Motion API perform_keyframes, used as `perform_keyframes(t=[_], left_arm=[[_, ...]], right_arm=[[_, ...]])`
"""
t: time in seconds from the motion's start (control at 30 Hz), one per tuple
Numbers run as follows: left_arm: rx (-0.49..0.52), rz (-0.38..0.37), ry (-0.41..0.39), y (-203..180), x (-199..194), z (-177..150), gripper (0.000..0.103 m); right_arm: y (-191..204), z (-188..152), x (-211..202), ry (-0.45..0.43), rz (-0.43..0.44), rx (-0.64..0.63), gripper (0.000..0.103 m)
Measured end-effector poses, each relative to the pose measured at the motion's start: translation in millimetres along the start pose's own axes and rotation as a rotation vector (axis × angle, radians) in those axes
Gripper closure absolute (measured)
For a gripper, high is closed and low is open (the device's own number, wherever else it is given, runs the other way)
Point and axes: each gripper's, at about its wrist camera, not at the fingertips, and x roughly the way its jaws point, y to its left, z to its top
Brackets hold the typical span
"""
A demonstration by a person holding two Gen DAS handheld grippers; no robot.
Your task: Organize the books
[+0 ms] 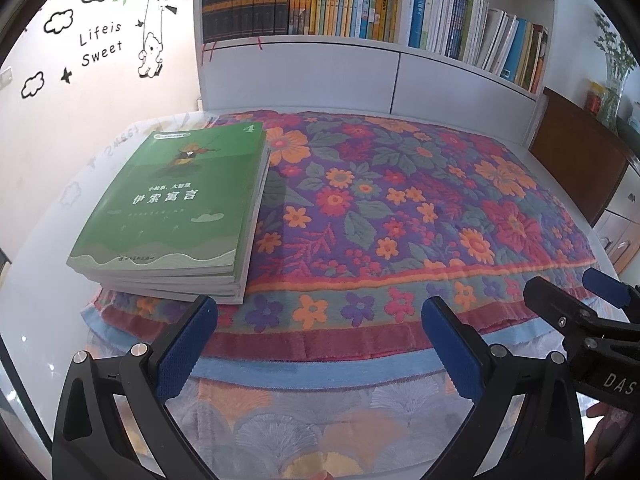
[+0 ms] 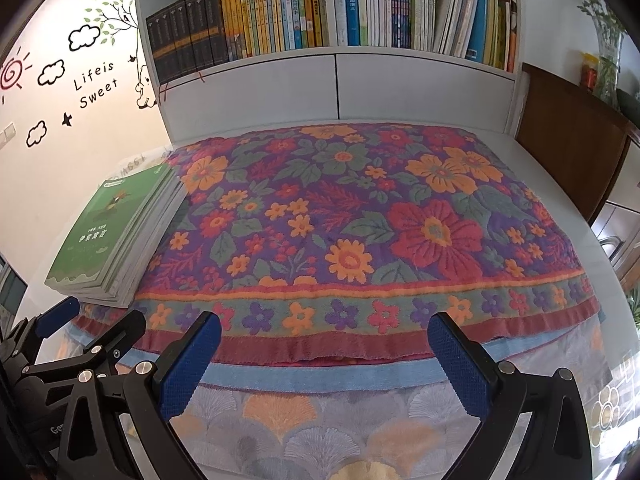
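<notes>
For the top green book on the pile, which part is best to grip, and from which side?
Probably the near short edge of the top green book, from the front with the left gripper, which is open just before it. The book lies flat on the stack, so one finger must slide under its cover edge.

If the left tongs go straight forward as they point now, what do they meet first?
Probably the flowered towel on the table: the open left tongs point over its near edge. The stack of green books lies off to the left of that line. Depth is unclear.
</notes>
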Motion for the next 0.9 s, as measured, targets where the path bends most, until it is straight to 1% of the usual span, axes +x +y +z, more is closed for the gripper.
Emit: perform_keyframes(t=[0.23, 0.33, 0.47, 0.77, 0.9], left_arm=[[0.000, 0.004, -0.005, 2.1, -1.8, 1.5, 0.001], [0.000, 0.002, -0.006, 1.9, -1.9, 2.2, 0.001], [0.015, 0.008, -0.015, -1.1, -1.6, 4.1, 0.001], [0.033, 0.013, -0.019, -5.2, -1.1, 5.6, 0.001], [0.034, 0.014, -0.020, -6.6, -1.7, 6.0, 0.001]], right_arm=[[-0.8, 0.0, -1.6, -0.007, -0.031, -0.006, 0.000], [-2.7, 0.5, -3.3, -0.011, -0.018, 0.002, 0.000], [-1.5, 1.0, -5.8, -0.017, -0.034, -0.011, 0.000], [-3.9, 1.5, -6.8, -0.014, -0.040, -0.005, 0.000], [-2.7, 1.6, -7.3, -0.017, -0.021, -0.015, 0.000]])
